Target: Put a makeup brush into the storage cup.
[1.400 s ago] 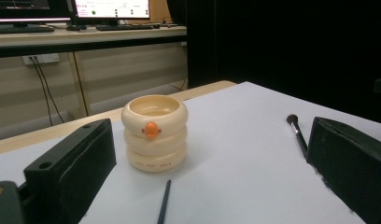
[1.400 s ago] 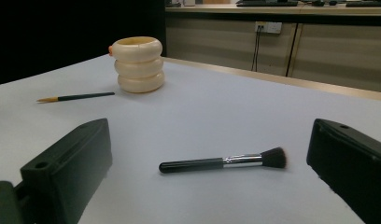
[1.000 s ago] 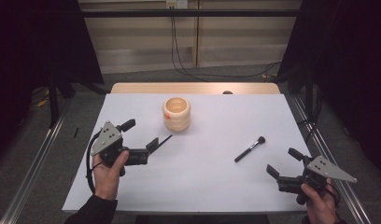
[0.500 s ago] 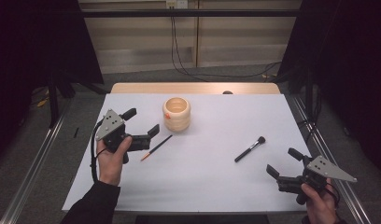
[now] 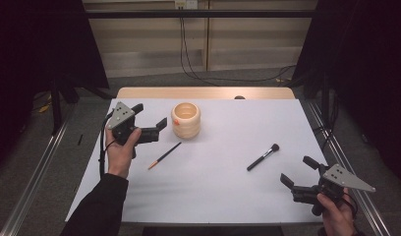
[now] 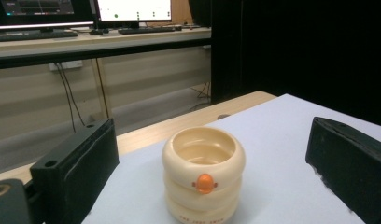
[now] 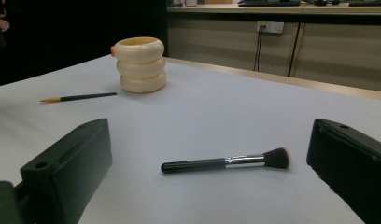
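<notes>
A cream ringed cup (image 5: 186,119) with an orange dot stands upright at the back middle of the white table. My left gripper (image 5: 150,115) is open and empty, held above the table just left of the cup and facing it; the cup (image 6: 203,172) sits between and beyond its jaws. A thin dark brush with an orange end (image 5: 164,155) lies in front of the cup. A black makeup brush (image 5: 263,157) lies to the right. My right gripper (image 5: 297,169) is open near the front right corner, and the makeup brush (image 7: 226,163) lies just ahead of its jaws.
The white sheet (image 5: 223,196) covers the table; a wooden strip (image 5: 203,93) shows at its far edge. Metal rails (image 5: 39,167) run along both sides on the floor. Cables hang against the far wall (image 5: 188,44).
My left gripper has risen and moved forward from beside the thin brush to the cup's left side. The thin brush stays on the table. The right gripper has not moved.
</notes>
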The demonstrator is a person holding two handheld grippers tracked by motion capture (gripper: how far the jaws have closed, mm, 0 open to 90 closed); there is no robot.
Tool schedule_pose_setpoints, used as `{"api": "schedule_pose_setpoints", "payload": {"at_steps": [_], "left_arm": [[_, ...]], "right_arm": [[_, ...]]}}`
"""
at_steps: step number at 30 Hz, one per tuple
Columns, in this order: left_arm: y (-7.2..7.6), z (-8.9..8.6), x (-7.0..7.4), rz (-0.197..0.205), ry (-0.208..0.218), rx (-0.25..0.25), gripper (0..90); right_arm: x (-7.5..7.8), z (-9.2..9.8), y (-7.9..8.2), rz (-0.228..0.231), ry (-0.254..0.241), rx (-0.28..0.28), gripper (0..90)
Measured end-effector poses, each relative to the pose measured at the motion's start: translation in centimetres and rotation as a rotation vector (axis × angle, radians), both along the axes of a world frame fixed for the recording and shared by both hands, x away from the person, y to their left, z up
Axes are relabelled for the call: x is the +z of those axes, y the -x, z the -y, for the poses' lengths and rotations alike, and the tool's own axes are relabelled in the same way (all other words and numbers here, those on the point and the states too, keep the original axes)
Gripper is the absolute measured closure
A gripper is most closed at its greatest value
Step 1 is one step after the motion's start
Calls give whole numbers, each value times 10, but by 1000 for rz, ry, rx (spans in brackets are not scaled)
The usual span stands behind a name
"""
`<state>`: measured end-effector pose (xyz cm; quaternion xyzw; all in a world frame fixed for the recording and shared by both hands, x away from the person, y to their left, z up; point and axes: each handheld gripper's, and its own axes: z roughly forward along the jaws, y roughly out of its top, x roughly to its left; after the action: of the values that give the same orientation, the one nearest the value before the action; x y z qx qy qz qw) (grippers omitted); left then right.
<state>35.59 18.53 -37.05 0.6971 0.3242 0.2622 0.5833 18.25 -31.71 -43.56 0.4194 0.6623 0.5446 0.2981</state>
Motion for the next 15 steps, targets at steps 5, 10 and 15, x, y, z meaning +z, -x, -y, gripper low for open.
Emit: {"api": "schedule_pose_setpoints", "payload": {"at_steps": [5,10,15], "left_arm": [[-10,-1,-1,3,0,15,22],[-13,-2,-4,-19,-24,30,23],[-16,-2,-4,-61,-17,45,23]], "right_arm": [[0,0,0,-1,-3,-5,0],[0,0,0,-1,-3,-4,0],[0,0,0,0,-2,-6,0]]}}
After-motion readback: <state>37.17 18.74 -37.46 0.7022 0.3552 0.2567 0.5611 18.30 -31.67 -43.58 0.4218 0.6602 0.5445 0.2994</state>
